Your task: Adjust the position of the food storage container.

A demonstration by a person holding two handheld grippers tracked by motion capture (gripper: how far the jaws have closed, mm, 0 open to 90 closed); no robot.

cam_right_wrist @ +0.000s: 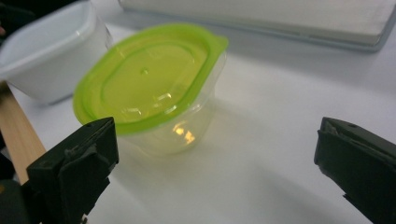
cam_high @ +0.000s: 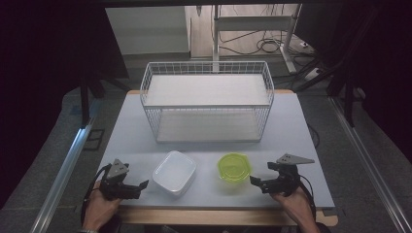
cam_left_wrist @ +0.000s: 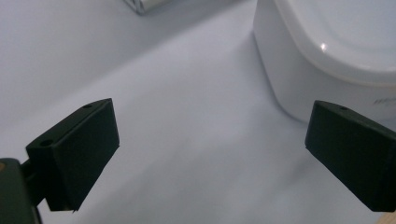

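Left hand-held gripper (cam_left_wrist: 210, 154) gapes beside white container (cam_left_wrist: 336, 51), lettering unreadable.

No text is showing clearly enough to read. The white lidded container (cam_left_wrist: 327, 56) is carrying a faint dark print low on its side wall in the left gripper view, but it is too blurred to make out.
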